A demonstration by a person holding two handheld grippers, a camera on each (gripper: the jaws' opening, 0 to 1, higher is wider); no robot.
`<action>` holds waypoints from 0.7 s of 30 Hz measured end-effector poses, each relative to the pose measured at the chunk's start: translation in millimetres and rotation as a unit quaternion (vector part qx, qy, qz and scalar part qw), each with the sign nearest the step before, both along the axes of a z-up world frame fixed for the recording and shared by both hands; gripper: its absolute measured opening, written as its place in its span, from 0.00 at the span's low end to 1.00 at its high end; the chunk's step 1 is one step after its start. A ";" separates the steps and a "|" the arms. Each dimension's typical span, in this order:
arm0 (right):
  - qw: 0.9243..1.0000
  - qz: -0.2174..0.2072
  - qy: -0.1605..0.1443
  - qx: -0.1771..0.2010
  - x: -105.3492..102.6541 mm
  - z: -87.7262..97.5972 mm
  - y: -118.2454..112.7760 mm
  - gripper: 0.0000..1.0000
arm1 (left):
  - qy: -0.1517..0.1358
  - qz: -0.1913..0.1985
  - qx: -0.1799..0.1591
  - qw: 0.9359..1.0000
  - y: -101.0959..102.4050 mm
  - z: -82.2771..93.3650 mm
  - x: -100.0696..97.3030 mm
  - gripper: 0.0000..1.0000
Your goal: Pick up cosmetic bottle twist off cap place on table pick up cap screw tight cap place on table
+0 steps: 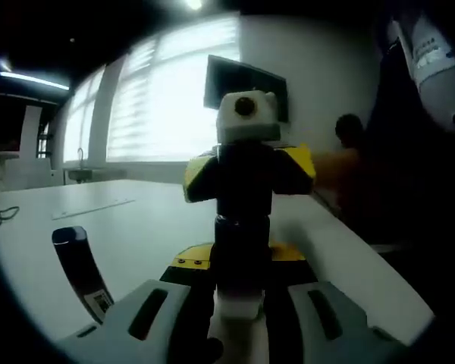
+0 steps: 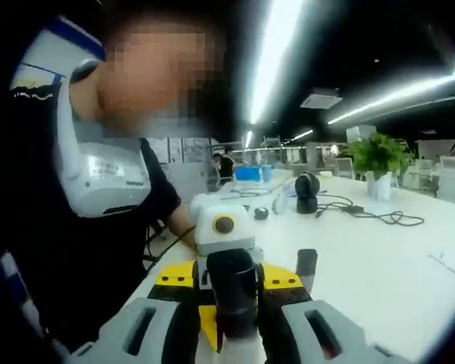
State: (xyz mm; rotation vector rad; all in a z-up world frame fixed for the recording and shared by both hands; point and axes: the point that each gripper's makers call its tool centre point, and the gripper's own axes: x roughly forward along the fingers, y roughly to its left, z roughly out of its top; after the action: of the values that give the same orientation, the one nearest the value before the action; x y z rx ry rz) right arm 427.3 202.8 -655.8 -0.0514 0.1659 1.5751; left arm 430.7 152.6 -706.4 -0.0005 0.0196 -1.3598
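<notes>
Between the left gripper's (image 1: 240,292) grey jaws, closest to the lens in the left gripper view, sits the white end of the cosmetic bottle (image 1: 243,243). The jaws are closed against it. Its black body runs straight away from the camera to the right gripper, whose yellow and black frame faces this view head on. In the right gripper view the right gripper (image 2: 231,307) has its jaws clamped on the same black cylinder, with the left gripper's yellow shoulders just behind it. The two tools meet nose to nose, each holding one end, and the bottle is raised off the white table (image 1: 152,227).

Just left of the left jaw a black tube (image 1: 80,265) stands tilted on the table. It carries a small white barcode-style label, too small to read.

Close beside the right gripper is the person (image 2: 83,227), in a dark top with a white harness piece on the chest. The print on it is too blurred to read.

Farther along the table lie a round black device (image 2: 307,189) and loose cables (image 2: 371,214). A green potted plant (image 2: 378,155) stands beyond them. At the far wall a dark screen (image 1: 246,80) stands before bright window blinds (image 1: 167,98).
</notes>
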 end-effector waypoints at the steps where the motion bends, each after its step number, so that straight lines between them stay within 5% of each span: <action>1: 1.000 0.000 0.000 0.002 -0.1 0.3 0.3 0.20 | 0.000 -0.002 0.000 1.000 -0.2 0.0 -0.6 0.14; 2: 0.999 -0.021 -0.039 0.002 9.4 1.7 -0.1 0.17 | -0.001 -0.002 0.000 1.000 -0.3 0.1 -0.7 0.14; 21: 0.998 -0.054 -0.031 0.016 6.0 -0.1 0.9 0.15 | 0.005 0.010 0.002 1.000 0.3 1.3 4.9 0.14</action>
State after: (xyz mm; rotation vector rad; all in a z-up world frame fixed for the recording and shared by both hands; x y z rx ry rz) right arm 433.4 203.7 -655.9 -0.0648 0.0944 1.4665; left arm 435.6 153.0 -705.2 -0.0047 0.0297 -1.3408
